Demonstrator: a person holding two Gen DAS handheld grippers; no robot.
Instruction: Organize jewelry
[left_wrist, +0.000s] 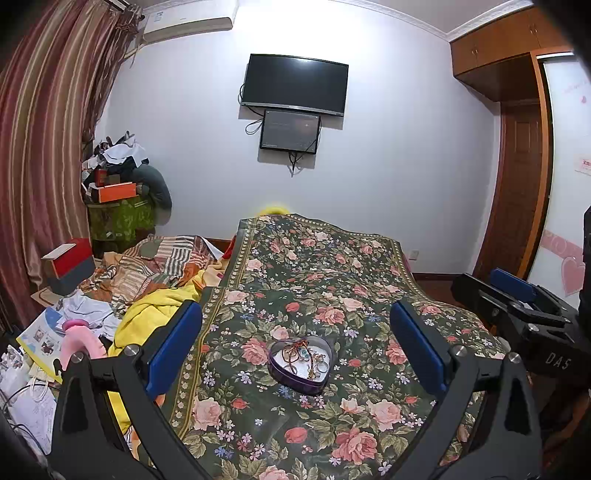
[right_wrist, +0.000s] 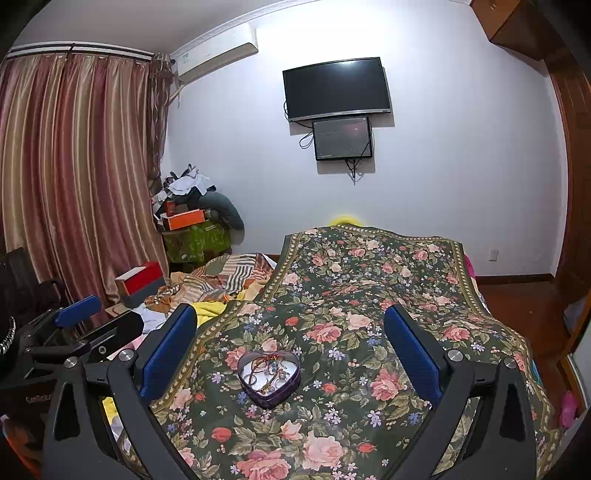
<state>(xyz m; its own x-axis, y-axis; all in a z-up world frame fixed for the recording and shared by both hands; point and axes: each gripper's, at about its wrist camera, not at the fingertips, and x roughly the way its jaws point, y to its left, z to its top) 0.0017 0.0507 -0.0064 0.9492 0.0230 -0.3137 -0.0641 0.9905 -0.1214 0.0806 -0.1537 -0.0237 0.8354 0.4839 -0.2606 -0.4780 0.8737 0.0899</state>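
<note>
Bedroom; a bed (left_wrist: 332, 424) is carrying a dark floral cloth (left_wrist: 325, 280) that is serving as the work surface.

Nearest: the left hand-held gripper (left_wrist: 295, 339) is hanging above the cloth with its blue pads spread wide and nothing between them. The right hand-held gripper (right_wrist: 290, 338) is doing the same, fingers wide apart, holding nothing. Both are pointing toward the tin.

Landmark: a purple heart-shaped tin (left_wrist: 301, 363), lidless, is sitting on the cloth ahead of both grippers. The jewelry (left_wrist: 306, 356) is lying inside it in a mixed pile: a reddish cord, rings, something chain-like. Single pieces are too small to tell apart. No piece is showing on the cloth around the tin.

Left of the tin: a yellow blanket (left_wrist: 155, 314) and striped bedding. Beyond the tin: the white wall with a dark TV (left_wrist: 293, 83).

Judgement: the step in hand is not settling. Jewelry gathered in the tin is fitting either a pile waiting to be sorted out or pieces already collected there. Any pick would be calling for a narrow, careful pinch, since the cords look tangled and could drag neighbours along.
</note>
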